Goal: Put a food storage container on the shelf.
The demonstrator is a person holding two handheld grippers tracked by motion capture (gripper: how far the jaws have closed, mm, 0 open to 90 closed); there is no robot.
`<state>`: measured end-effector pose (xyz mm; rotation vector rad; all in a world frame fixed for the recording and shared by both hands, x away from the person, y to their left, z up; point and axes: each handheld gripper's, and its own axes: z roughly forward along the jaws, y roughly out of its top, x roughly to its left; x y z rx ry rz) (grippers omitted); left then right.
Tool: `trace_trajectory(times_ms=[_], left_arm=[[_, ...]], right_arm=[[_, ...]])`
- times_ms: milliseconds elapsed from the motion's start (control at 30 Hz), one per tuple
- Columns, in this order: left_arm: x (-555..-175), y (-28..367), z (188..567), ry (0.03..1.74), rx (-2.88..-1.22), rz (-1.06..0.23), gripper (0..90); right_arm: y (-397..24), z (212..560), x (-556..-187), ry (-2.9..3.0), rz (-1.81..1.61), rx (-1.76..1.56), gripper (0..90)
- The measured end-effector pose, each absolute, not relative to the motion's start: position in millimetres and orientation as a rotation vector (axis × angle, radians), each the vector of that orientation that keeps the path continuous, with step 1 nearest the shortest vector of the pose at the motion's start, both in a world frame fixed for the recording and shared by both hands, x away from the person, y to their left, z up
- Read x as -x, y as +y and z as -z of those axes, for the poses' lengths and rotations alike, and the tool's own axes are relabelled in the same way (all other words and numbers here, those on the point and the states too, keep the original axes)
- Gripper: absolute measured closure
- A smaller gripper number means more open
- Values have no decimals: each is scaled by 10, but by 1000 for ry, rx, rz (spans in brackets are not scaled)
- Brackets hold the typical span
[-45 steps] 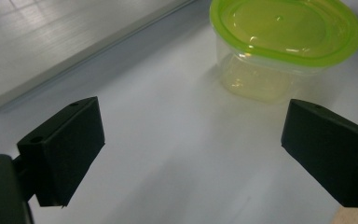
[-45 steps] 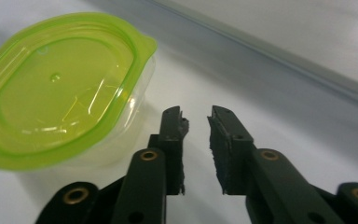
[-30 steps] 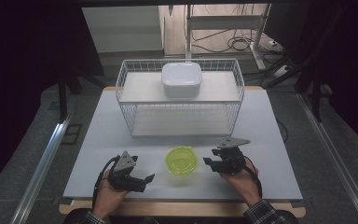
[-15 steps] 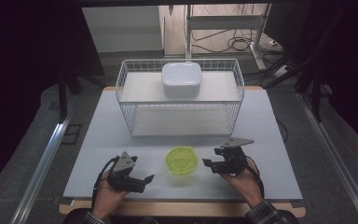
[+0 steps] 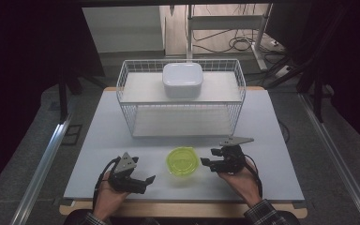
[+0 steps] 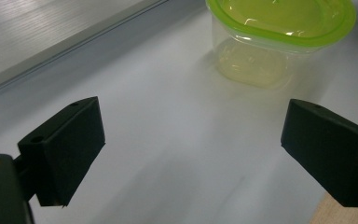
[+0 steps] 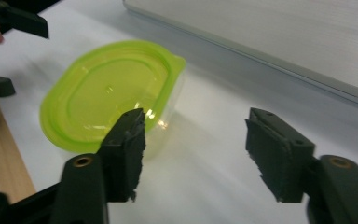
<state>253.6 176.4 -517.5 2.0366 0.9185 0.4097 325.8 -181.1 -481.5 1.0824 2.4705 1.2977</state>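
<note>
Two claws, left claw (image 5: pixel 145 180) and right claw (image 5: pixel 206 161), gaped wide, empty, flanking the green-lidded container (image 5: pixel 182 161); the high view alone showed a wire basket (image 5: pixel 126 101) beyond them.

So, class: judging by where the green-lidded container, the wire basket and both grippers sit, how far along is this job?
Barely begun. Done: only the white lidded box sits on the wire basket. In hand: nothing; the left gripper and right gripper flank the green-lidded container with jaws open, touching nothing. Left: any grasping or moving of the container, which stands lidded on the table. The goal itself isn't shown.
</note>
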Motion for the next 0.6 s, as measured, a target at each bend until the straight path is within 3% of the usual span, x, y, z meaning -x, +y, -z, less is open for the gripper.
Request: trace_trajectory(times_ms=[433, 600], left_arm=[[-2535, 1747, 5182, 909, -2045, -417, 57], [-2537, 1747, 5185, 908, -2047, -417, 57]], right_arm=[[-1675, 4867, -3483, 2546, -1457, -1252, 585], [-1653, 4913, -3568, 2568, -1498, -1351, 612]])
